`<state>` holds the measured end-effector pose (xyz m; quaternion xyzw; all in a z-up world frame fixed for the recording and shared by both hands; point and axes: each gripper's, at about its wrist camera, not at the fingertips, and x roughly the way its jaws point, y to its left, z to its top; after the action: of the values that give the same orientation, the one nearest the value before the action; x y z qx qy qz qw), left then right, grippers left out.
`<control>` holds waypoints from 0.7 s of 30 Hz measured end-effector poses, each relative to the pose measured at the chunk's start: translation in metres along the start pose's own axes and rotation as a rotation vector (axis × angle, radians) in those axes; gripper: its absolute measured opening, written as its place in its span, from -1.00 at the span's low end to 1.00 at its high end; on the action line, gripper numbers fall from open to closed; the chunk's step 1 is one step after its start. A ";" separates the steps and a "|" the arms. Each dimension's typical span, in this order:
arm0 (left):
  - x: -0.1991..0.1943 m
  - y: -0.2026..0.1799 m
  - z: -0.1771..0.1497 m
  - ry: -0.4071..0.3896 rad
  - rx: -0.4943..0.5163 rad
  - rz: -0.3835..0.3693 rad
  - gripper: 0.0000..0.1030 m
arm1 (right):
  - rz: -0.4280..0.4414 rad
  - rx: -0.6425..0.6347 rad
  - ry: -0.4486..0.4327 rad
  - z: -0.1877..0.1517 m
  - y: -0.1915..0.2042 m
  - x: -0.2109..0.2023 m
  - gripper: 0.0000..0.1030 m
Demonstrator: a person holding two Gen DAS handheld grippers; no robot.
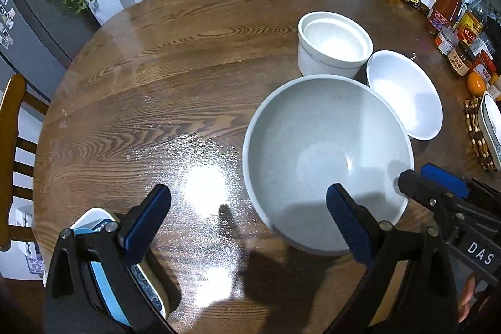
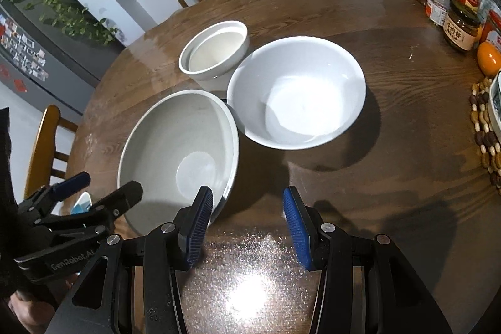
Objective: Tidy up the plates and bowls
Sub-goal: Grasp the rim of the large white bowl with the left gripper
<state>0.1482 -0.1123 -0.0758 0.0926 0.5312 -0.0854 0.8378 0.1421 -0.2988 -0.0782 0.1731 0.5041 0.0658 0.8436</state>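
Three bowls clustered on the bench (image 2: 391,30), nothing grasped yet.
Big grey bowl (image 2: 178,152) sits nearest: its near rim is by the right gripper (image 2: 247,219)'s left finger, and the left gripper (image 1: 247,219) straddles its left rim. Both sets of fingers spread wide, empty. White bowl (image 2: 296,93) just behind-right, touching or nearly; small white pot (image 2: 214,52) furthest back.

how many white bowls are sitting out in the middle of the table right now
3. The large pale grey-white ceramic bowl is nearest the grippers, the wide white bowl beside it, and the small straight-sided white bowl behind both. Dishes at the table's edges are partly hidden.
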 end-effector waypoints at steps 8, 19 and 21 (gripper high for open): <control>0.008 -0.004 0.003 0.008 0.006 -0.012 0.58 | 0.036 0.012 0.001 0.005 -0.001 0.005 -0.07; 0.016 -0.009 0.002 0.023 0.012 -0.051 0.02 | 0.071 0.003 0.011 0.009 0.003 0.014 -0.07; 0.017 -0.010 0.002 0.023 0.016 -0.058 -0.09 | 0.072 -0.001 0.013 0.009 0.004 0.016 -0.18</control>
<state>0.1547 -0.1236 -0.0909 0.0847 0.5425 -0.1128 0.8282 0.1579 -0.2922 -0.0858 0.1900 0.5030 0.0975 0.8375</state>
